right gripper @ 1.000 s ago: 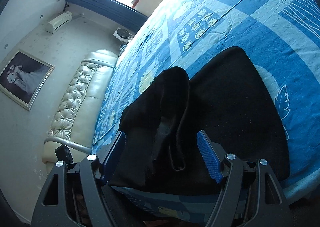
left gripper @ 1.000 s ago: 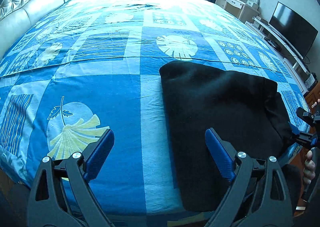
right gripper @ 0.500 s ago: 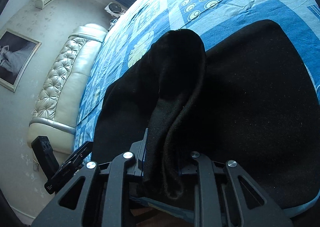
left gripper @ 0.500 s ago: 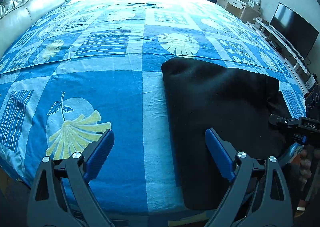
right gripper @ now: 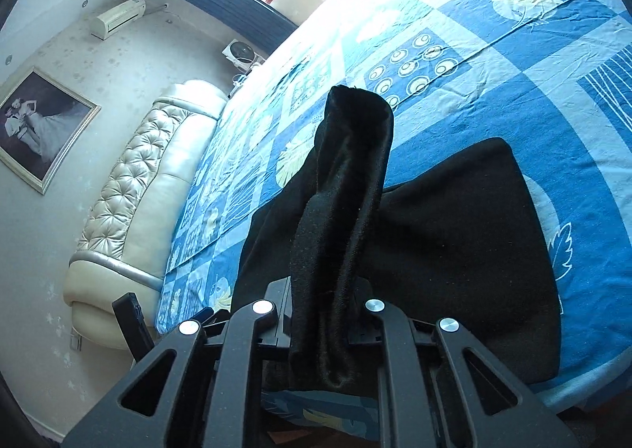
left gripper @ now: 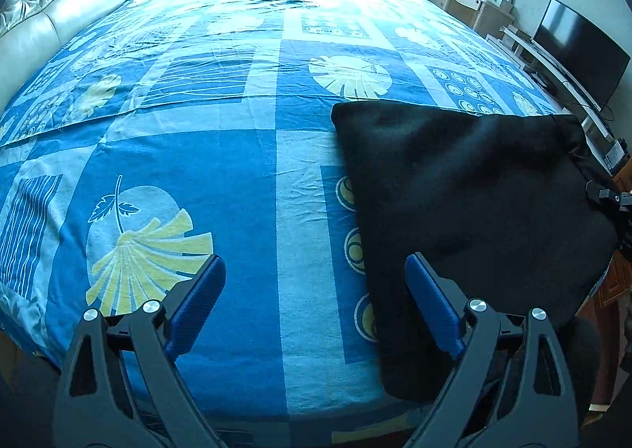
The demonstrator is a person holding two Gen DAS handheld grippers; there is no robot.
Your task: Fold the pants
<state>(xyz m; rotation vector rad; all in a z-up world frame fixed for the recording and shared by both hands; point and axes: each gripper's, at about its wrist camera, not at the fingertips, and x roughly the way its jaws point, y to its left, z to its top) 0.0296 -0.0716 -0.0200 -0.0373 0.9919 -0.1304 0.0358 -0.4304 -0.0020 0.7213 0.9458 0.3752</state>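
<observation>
Your right tool (right gripper: 322, 313) is clamped on a bunched corner of the black pants (left gripper: 466, 203), and its jaws are closing the last bit on that cloth; in the right wrist view the pinched fabric stands up from the jaws as a tall ridge, raised off the bed (left gripper: 237, 156). The rest of the pants lies flat on the bedspread at the near edge of the bed, already doubled into a broad dark slab, with its lower end draped over the mattress edge toward you. What matters now is direction: from your right tool the slab stretches away toward the open blue bedspread, while the left wrist view shows that open spread lying to the left of the pants and the held corner at their far right. So, as I judge it, the fold wants to carry the gripped edge across the slab toward its opposite side, not along the bed edge. Your left tool (left gripper: 316, 290) hangs open and empty above the bedspread, its right finger (left gripper: 430, 302) just over the near left border of the pants, so it is the nearer hand to pin or catch that side. The right tool alone has cloth.
</observation>
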